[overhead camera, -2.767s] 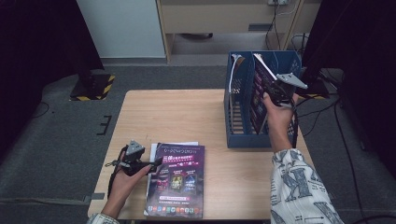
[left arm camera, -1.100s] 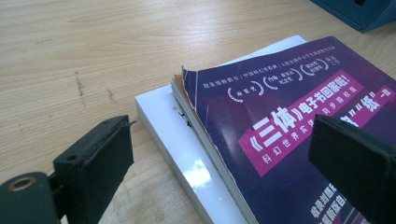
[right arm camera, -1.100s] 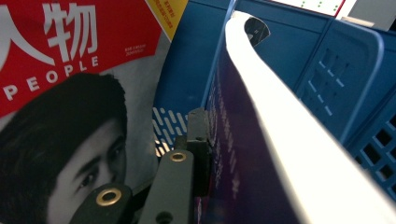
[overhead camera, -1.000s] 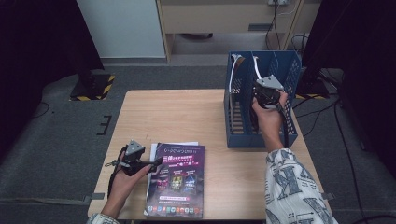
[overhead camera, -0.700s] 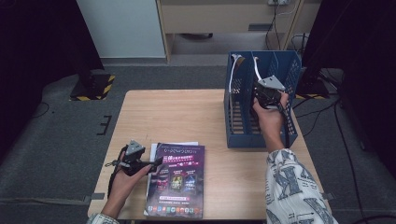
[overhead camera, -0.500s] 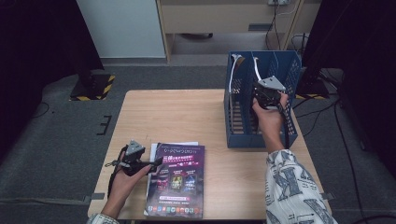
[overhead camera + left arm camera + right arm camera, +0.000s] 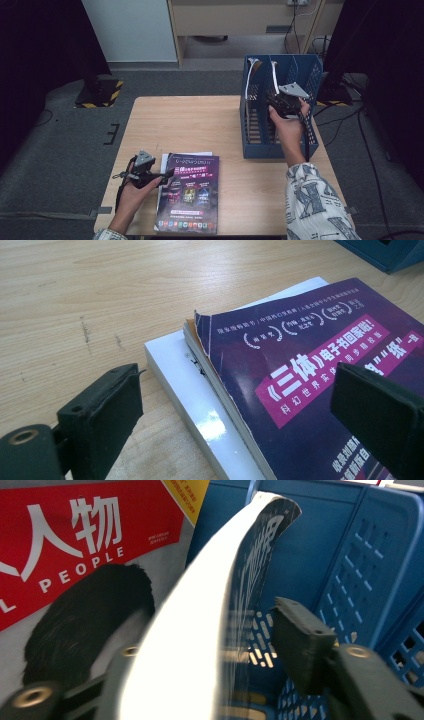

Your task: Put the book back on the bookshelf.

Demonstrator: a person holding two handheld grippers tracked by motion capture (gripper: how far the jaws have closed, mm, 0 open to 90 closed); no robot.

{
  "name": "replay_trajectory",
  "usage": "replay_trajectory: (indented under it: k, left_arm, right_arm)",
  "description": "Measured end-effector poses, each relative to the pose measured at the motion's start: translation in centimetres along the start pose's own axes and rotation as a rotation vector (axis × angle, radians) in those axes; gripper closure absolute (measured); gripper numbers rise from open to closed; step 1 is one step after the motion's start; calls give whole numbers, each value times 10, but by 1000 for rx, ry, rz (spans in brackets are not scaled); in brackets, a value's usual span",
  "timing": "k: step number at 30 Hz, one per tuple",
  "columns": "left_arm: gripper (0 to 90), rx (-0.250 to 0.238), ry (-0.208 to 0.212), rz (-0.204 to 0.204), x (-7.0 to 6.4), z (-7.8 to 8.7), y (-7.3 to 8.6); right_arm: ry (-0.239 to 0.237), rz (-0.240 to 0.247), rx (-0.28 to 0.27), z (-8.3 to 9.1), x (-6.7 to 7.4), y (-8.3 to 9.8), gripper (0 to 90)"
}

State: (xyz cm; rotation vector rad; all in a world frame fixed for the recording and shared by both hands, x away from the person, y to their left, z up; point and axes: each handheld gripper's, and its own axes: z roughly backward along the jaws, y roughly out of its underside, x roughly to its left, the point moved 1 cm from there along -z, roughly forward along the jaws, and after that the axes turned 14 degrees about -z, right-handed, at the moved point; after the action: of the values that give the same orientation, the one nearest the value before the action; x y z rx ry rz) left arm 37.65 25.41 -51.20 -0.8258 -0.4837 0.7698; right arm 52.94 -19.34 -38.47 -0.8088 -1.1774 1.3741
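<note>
Hard to read in the high view: the fingertips of the right gripper (image 7: 278,100), sunk inside the blue file rack (image 7: 307,75) behind the standing magazines, so any contact stays unclear there. Blurred at close range in the right gripper view: the curled white-backed magazine (image 7: 200,630) between the parted jaws, covering most of the left jaw, with the red-covered magazine (image 7: 75,555) cut off at the top and left edges. Cropped by the lower and right edges of the left gripper view: the purple-covered magazine (image 7: 300,380), and beneath it a white book (image 7: 200,405), probably only partly exposed.
</note>
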Motion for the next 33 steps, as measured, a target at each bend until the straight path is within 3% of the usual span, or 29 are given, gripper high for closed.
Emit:
replay_trajectory:
  k: [6,21,33]
  left_arm:
    - [63,4,0,-2,0,0,0]
    - [63,1,-3,-9,-1,1,-1]
    - [63,3,-4,-12,-1,0,-1]
  right_arm:
    - [-23,-20,29,6,0,2,359]
    - [-88,-81,40,22,-2,2,160]
    - [-134,-87,53,45,-4,18,126]
